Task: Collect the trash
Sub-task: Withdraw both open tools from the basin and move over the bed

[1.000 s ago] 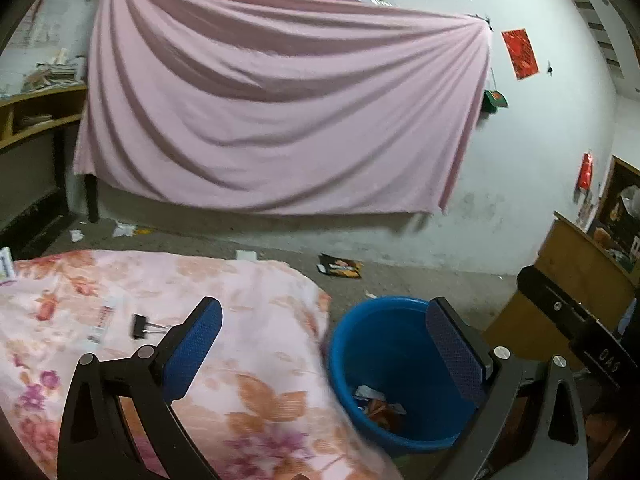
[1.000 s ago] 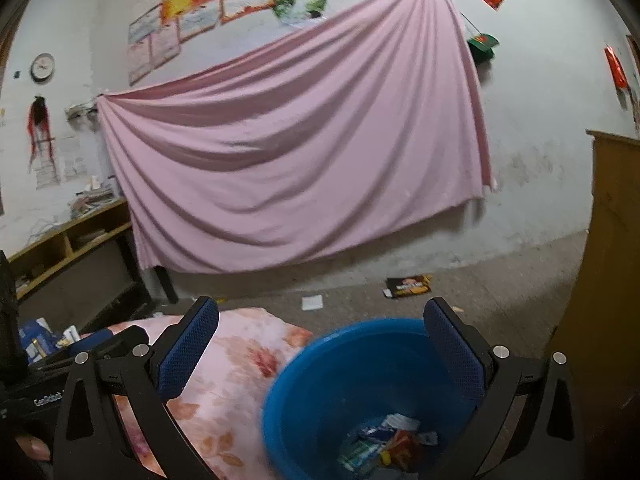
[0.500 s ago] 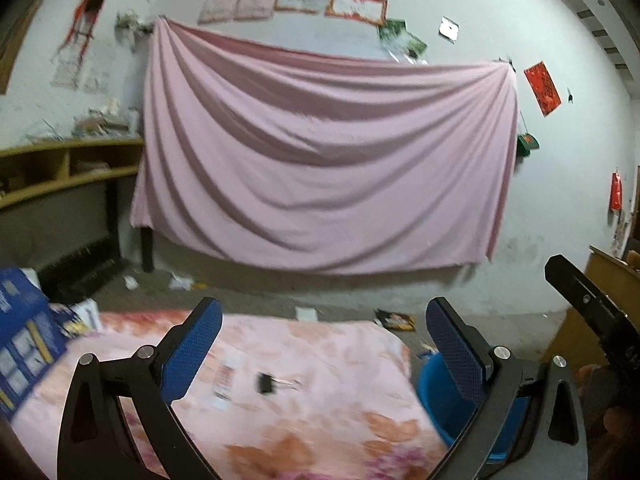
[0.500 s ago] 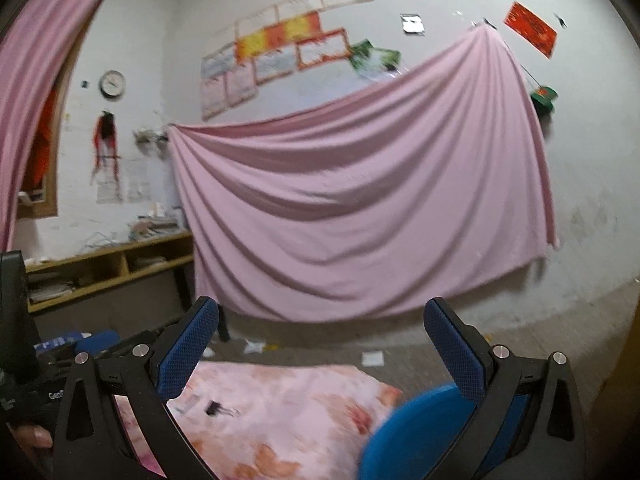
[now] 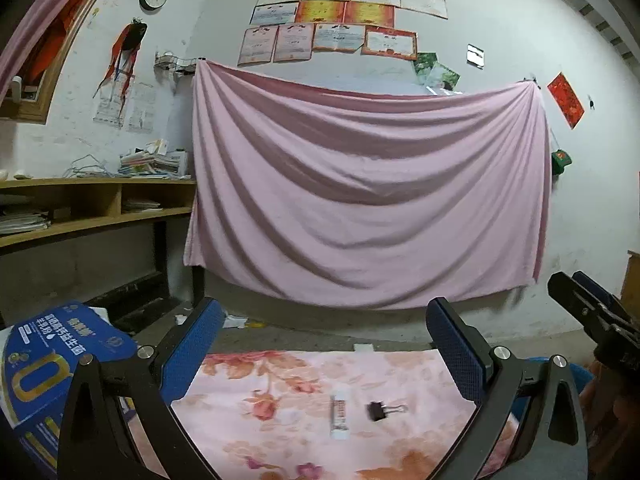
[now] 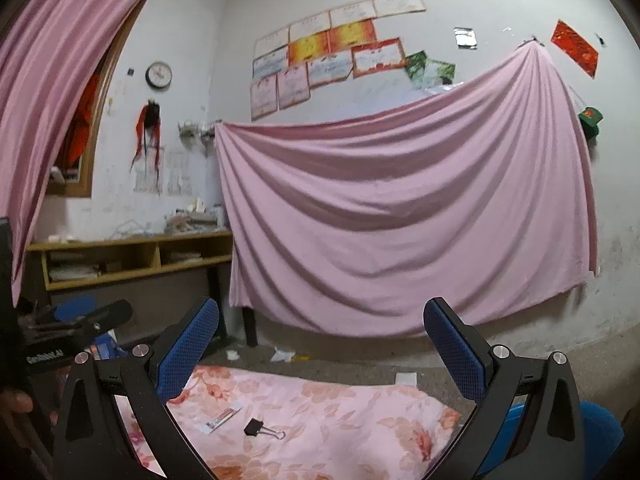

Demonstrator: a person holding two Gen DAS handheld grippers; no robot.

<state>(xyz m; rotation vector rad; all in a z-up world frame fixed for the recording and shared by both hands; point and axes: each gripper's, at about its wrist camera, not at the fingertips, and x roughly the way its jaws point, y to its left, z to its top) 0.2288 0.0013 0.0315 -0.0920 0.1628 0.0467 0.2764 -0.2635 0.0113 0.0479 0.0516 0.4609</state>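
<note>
A small white and red wrapper lies flat on the floral pink cloth over the table. Just right of it rests a black binder clip. My left gripper hangs open above the cloth, nothing between its blue pads. My right gripper is open too and holds nothing; it shows at the right edge of the left wrist view. The blue bucket peeks out at the lower right, its contents hidden.
A blue printed box sits at the table's left end. A wooden shelf desk runs along the left wall. A big pink sheet hangs on the back wall. Paper scraps litter the floor behind the table.
Both grippers swung up and left, away from the blue bucket, and now face the table top and back wall. The wrapper and clip have come to the centre of view.
</note>
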